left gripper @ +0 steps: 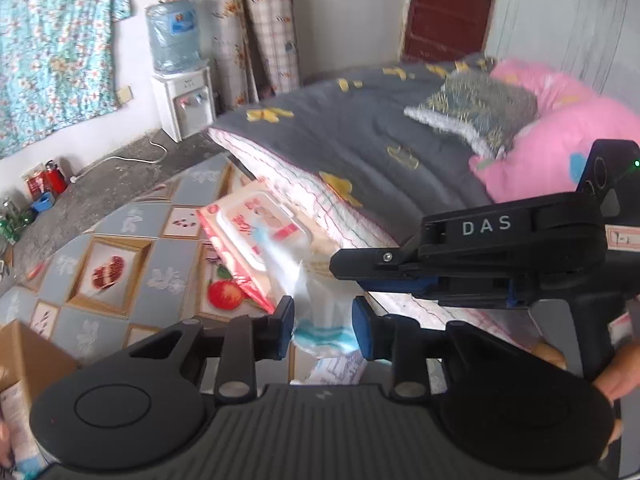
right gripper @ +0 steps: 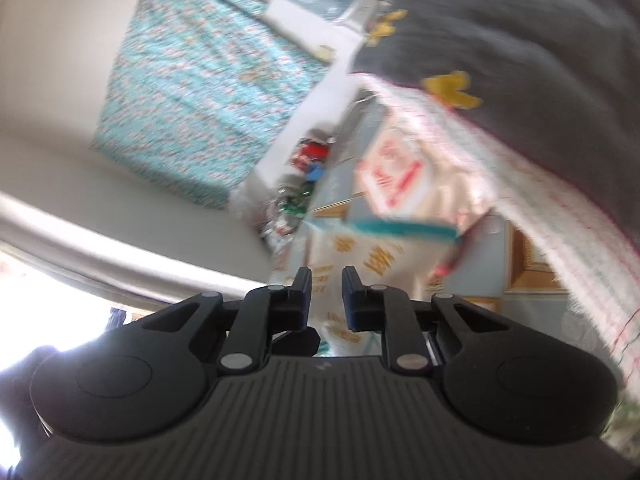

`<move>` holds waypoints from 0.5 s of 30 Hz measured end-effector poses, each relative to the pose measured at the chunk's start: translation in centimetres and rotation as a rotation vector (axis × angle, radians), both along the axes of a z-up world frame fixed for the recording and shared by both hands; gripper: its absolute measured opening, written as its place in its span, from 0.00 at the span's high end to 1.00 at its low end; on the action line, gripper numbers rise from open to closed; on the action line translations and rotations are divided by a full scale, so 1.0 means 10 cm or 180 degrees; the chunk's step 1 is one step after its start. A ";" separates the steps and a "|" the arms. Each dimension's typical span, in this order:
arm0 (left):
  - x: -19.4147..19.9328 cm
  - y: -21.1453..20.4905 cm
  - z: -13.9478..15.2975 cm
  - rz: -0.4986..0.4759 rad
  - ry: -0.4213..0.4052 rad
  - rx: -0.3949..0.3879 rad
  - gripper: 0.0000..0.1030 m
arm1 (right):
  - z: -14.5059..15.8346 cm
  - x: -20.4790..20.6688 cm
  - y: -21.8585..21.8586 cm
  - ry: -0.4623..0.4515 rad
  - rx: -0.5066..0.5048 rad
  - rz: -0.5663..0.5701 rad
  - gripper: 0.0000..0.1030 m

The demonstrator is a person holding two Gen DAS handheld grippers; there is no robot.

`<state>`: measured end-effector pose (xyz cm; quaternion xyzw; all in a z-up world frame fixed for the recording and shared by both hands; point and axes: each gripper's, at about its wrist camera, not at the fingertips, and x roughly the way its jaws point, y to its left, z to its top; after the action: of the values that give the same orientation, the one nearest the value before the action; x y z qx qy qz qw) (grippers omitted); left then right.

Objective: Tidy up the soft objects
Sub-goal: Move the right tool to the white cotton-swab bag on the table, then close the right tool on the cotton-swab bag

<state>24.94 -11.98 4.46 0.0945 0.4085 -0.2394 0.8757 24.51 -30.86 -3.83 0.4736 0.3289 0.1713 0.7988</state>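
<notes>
My left gripper (left gripper: 323, 320) holds a soft white tissue pack with teal print (left gripper: 324, 312) between its pads, lifted above the floor. A red and white wet-wipes pack (left gripper: 256, 236) hangs just beyond it, beside the bed edge. My right gripper (left gripper: 340, 266) reaches in from the right in the left wrist view, jaws together at the top of the tissue pack. In the blurred right wrist view the right gripper (right gripper: 326, 296) has the tissue pack (right gripper: 360, 264) between its narrowly spaced pads, and the wipes pack (right gripper: 394, 172) lies beyond.
A bed with a grey quilt (left gripper: 360, 132), a pink pillow (left gripper: 560, 128) and a grey cushion (left gripper: 480, 108) fills the right. A cardboard box (left gripper: 24, 356) sits at the lower left on the patterned floor mat (left gripper: 120, 272). A water dispenser (left gripper: 180, 80) stands by the wall.
</notes>
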 end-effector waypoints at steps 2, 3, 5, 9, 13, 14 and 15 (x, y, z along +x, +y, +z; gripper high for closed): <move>-0.14 0.15 0.13 0.0060 -0.0050 -0.0069 0.70 | 0.13 -0.12 0.10 -0.0096 -0.0006 0.0128 0.86; -0.22 0.22 0.19 0.0108 -0.0073 -0.0102 0.70 | 0.19 -0.15 0.17 -0.0138 0.0002 0.0193 0.86; -0.38 0.40 0.29 0.0189 -0.0107 -0.0184 0.70 | 0.31 -0.27 0.28 -0.0234 0.0023 0.0319 0.87; -0.65 0.76 0.40 0.0388 -0.0093 -0.0303 0.73 | 0.51 -0.50 0.52 -0.0375 0.0076 0.0608 0.90; -0.94 1.10 0.47 0.0533 -0.0165 -0.0473 0.74 | 0.69 -0.66 0.82 -0.0463 -0.0002 0.0888 0.90; -1.02 1.19 0.48 0.0574 -0.0185 -0.0525 0.74 | 0.75 -0.70 0.89 -0.0475 -0.0020 0.0950 0.90; -1.08 1.28 0.48 0.0622 -0.0187 -0.0579 0.74 | 0.78 -0.72 0.95 -0.0486 -0.0044 0.0994 0.90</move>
<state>14.11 0.80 9.27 -0.0185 0.3665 -0.1861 0.9114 17.35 -21.36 3.95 0.3969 0.3380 0.3266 0.7884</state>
